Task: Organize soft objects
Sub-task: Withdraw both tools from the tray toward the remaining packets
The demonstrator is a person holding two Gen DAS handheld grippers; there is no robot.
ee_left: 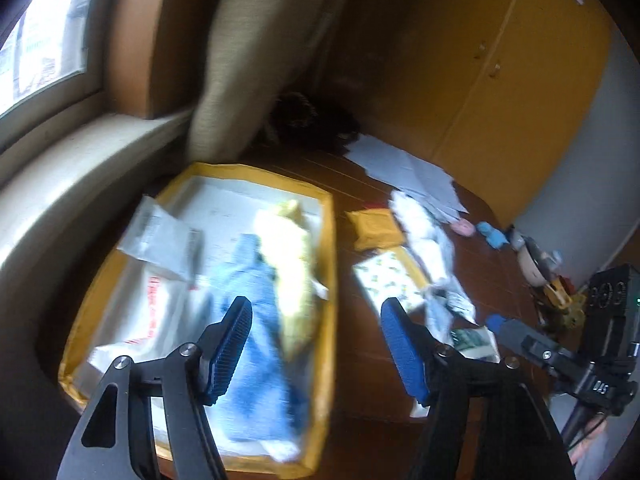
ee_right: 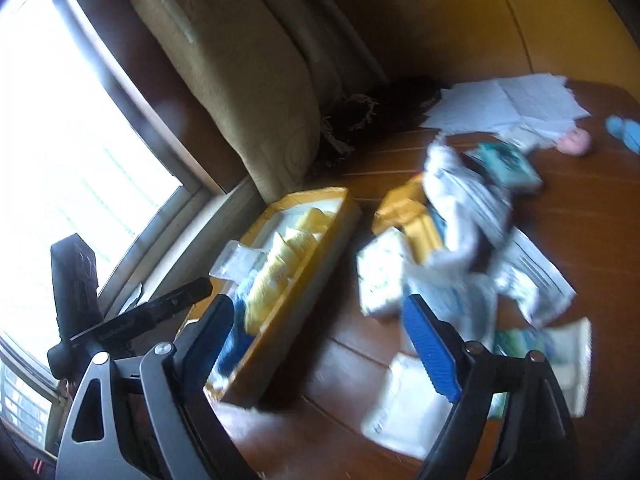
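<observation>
A shallow yellow cardboard box (ee_left: 330, 240) lies on the brown table. Inside it are a blue denim cloth (ee_left: 256, 292), a fluffy yellow cloth (ee_left: 288, 248) and clear plastic bags (ee_left: 160, 236). My left gripper (ee_left: 316, 304) hangs open above the box's right side, with nothing between its blue pads. In the right wrist view the same box (ee_right: 316, 200) sits at centre left. My right gripper (ee_right: 318, 304) is open and empty above the table, between the box and a heap of white cloth and packets (ee_right: 464, 208). The picture is blurred.
A beige curtain (ee_left: 248, 60) and a window sill stand behind the box. Loose papers (ee_left: 400, 164) lie at the table's back. Small toys (ee_left: 496, 236) are scattered at the right. A yellow cupboard (ee_left: 500, 80) lines the far wall. Flat packets (ee_right: 408, 404) lie near the front.
</observation>
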